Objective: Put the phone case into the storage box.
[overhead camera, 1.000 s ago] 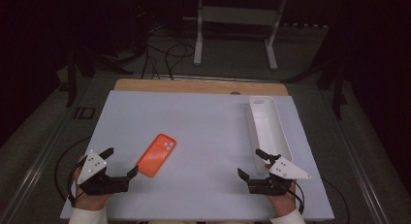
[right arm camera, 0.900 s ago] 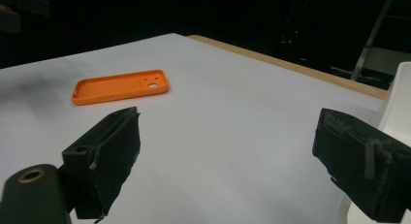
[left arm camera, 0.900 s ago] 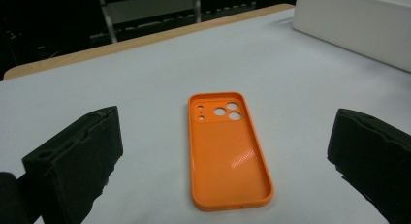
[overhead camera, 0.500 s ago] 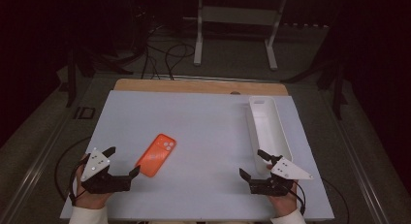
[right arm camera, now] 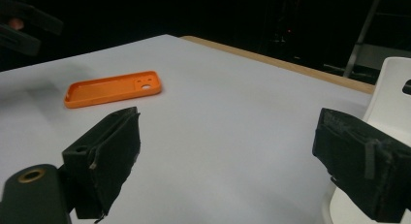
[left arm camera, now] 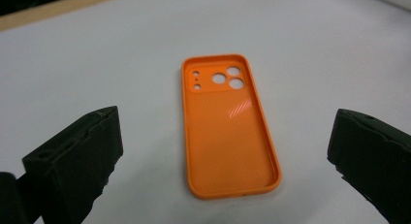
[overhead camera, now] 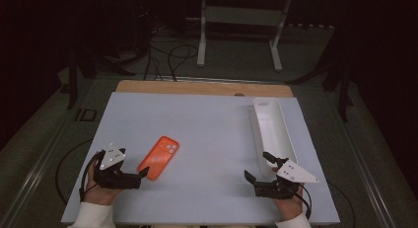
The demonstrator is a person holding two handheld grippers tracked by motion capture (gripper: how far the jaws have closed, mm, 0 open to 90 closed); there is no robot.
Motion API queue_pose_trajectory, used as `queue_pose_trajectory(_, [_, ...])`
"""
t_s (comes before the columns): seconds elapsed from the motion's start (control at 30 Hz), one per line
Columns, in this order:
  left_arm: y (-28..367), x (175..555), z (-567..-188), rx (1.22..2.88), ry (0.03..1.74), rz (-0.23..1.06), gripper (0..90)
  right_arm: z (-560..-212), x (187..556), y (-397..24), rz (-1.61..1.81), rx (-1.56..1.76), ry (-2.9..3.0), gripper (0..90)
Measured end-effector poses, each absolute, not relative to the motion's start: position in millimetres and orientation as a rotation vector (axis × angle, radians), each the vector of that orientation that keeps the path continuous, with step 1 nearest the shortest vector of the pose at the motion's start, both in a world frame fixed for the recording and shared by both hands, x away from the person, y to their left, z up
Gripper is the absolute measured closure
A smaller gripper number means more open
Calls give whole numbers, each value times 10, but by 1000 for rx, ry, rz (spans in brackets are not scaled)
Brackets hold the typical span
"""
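Observation:
An orange phone case (overhead camera: 158, 158) lies flat on the white table top (overhead camera: 207, 134), hollow side up, camera holes at its far end. My left gripper (overhead camera: 127, 165) stands open just short of the case's near end, one jaw almost at its corner. In the left gripper view the case (left arm camera: 228, 132) lies ahead between the wide-apart jaws of the left gripper (left arm camera: 228, 115), untouched. My right gripper (overhead camera: 259, 166) is open at the front right, holding nothing. Far off to the left in the right gripper view lies the case (right arm camera: 114, 88), beyond the right gripper (right arm camera: 231, 116).
A long white tray (overhead camera: 254, 120) runs front to back along the table's right side, just beyond my right gripper; its wall (right arm camera: 390, 88) stands at the right of the right gripper view. A wooden strip (overhead camera: 197, 87) edges the far side. Dark floor with cables and a stand lies beyond.
My left gripper has moved forward and to the right, closing in on the near end of the orange case. The right gripper has hardly moved.

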State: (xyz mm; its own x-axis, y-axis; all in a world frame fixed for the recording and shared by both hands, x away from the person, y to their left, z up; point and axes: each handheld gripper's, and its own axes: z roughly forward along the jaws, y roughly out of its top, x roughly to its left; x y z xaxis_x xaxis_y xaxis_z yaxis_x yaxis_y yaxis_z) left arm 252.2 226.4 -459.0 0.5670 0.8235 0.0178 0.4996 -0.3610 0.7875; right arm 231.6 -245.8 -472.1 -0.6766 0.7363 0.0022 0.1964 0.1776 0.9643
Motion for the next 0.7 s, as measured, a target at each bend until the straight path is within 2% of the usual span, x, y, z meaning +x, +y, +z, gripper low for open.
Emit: queue_pose_trajectory(0.7, [2050, 2835, -4787, 2230, 1164, 423, 0, -4715, 2317, -2444, 1519, 875, 1987, 97])
